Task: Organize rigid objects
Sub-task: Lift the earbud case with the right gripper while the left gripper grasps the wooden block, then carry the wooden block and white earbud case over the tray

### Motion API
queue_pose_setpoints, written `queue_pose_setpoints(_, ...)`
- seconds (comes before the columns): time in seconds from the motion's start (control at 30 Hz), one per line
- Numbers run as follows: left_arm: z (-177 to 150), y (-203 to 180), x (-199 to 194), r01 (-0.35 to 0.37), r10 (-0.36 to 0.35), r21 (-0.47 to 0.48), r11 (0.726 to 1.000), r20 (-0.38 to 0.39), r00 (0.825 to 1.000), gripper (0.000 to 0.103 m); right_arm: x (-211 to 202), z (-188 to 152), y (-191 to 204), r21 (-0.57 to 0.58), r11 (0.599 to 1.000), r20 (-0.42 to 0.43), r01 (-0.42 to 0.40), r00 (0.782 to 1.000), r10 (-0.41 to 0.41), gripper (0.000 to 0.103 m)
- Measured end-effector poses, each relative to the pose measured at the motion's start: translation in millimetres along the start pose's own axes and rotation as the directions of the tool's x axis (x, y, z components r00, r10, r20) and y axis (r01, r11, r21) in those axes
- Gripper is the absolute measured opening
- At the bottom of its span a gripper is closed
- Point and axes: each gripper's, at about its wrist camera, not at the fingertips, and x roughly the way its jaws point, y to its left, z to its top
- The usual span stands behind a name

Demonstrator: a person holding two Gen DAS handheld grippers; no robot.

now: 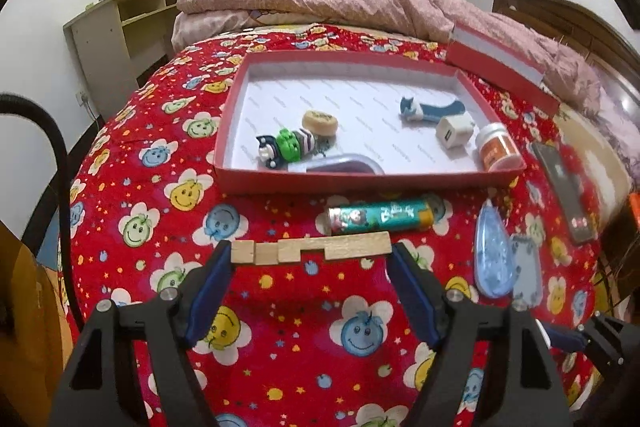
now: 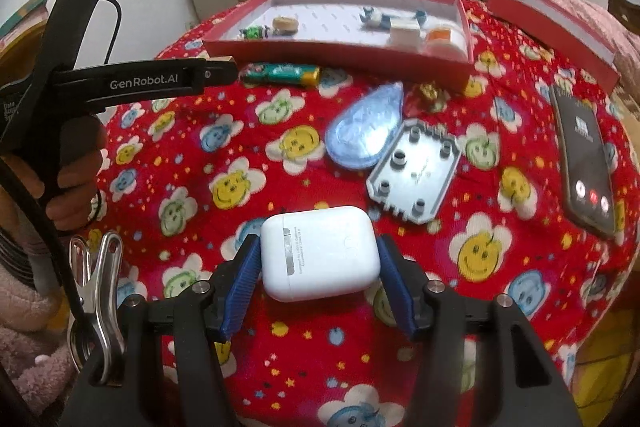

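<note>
red box (image 1: 492, 115): charger (image 1: 450, 134), jar (image 1: 498, 147) | left jaws pinch wooden block (image 1: 312, 247) | right pinch earbud case (image 2: 318, 253)

left gripper (image 1: 311, 259): black plastic frame w/ cut-out slots; two blue ribbed pads (image 1: 208, 291) on inner side of the fingers
left screws: silver round bolts (image 1: 168, 293), one pair behind each finger
left cable (image 1: 60, 163): thick black, curved, outside the left finger
right gripper (image 2: 318, 259): same build, black frame, blue ribbed pads (image 2: 242, 283), silver bolts (image 2: 200, 287) behind the fingers
marking (image 2: 144, 82): white "GenRobot.AI" on black side of left gripper, seen in right view
hand (image 2: 74, 183): dark ring-like band on one finger
sleeve (image 2: 24, 327): pink fluffy fabric, far behind the fingers
</note>
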Motion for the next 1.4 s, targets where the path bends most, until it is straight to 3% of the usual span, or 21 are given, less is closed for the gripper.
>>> queue_pose_setpoints(0.57,51,-2,-16,-0.016,0.014,0.037,0.999,0.066,0.998,0.080,-18,65,-11,-0.007,1.000,0.100,-0.021,0.995,0.021,0.059)
queue_pose_setpoints(1.07,82,-2,-4,-0.026,0.024,0.040,0.999,0.049,0.998,0.081,-13,124,-42,0.031,0.999,0.135,-0.018,0.991,0.013,0.059)
queue_pose_setpoints(1.4,113,-2,28,-0.029,0.029,0.019,0.999,0.020,0.999,0.081,14,167,-65,0.064,0.998,0.128,0.005,0.992,-0.013,0.059)
